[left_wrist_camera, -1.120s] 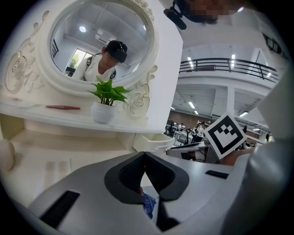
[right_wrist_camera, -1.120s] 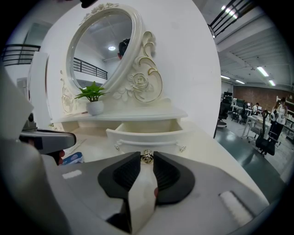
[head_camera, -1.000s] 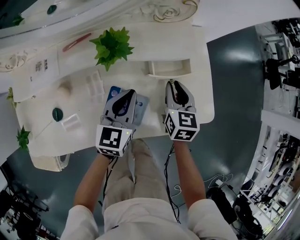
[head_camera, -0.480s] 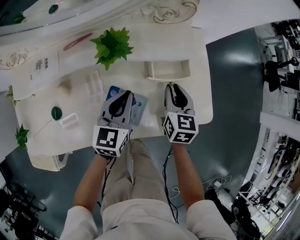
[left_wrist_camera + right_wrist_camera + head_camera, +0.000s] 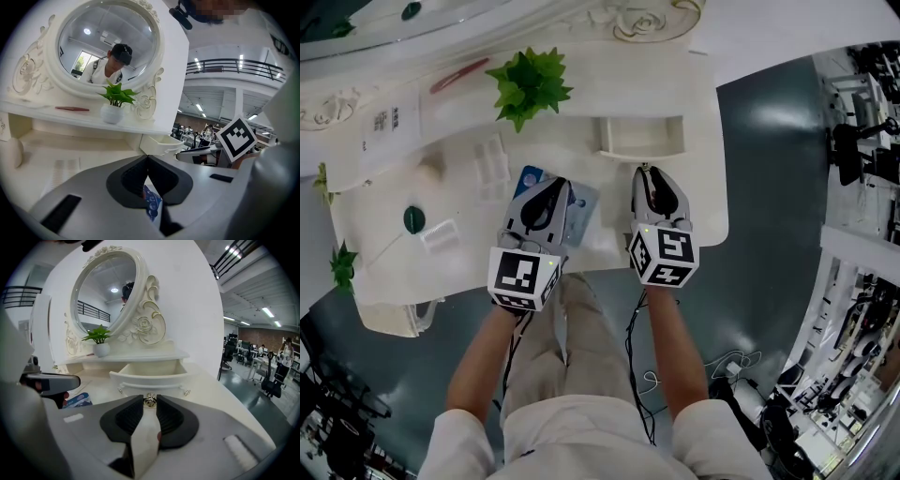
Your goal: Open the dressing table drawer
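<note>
The white dressing table (image 5: 698, 103) has a small drawer (image 5: 642, 138) that stands pulled out under its shelf. In the right gripper view the drawer front (image 5: 154, 378) faces me, with its gold knob (image 5: 150, 401) between the jaw tips. My right gripper (image 5: 648, 174) (image 5: 150, 398) is shut on that knob, jaws only slightly apart. My left gripper (image 5: 549, 190) (image 5: 148, 157) is shut with nothing in it. It hovers over a blue packet (image 5: 529, 179) (image 5: 152, 202) lying on the tabletop.
A green potted plant (image 5: 531, 82) and a red stick (image 5: 459, 75) sit on the shelf below the oval mirror (image 5: 105, 42). Clear plastic boxes (image 5: 492, 164) and a green round item (image 5: 414, 218) lie left. The table's front edge (image 5: 712, 234) is just behind my right gripper.
Both grippers keep their places and their jaw states. Only the head view drifts slightly.
</note>
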A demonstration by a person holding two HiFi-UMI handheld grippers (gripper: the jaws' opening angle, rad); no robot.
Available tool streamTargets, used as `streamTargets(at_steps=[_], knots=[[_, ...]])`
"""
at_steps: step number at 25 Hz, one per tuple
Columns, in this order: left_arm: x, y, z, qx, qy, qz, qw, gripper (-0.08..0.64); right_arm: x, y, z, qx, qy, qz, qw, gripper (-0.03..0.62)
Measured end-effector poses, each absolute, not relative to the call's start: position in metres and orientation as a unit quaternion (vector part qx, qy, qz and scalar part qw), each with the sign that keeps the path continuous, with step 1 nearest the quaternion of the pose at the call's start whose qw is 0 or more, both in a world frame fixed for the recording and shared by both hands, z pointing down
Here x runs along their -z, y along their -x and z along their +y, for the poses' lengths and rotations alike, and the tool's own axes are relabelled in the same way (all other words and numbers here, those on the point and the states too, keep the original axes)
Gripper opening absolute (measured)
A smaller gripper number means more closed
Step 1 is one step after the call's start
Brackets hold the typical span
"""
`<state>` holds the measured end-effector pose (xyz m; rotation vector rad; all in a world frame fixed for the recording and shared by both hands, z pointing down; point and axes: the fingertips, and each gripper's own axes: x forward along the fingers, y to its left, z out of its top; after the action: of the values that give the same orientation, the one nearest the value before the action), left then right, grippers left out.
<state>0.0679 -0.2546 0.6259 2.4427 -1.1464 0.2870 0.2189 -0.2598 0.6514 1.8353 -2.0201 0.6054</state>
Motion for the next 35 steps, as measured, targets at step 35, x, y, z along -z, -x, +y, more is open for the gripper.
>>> streamTargets(at_steps=[35], knots=[[-0.597, -0.076, -0.233, -0.113, -0.884, -0.397, 0.217, 0.011, -0.656, -0.219, -0.255, -0.210, -0.635, -0.721, 0.180, 0.104]])
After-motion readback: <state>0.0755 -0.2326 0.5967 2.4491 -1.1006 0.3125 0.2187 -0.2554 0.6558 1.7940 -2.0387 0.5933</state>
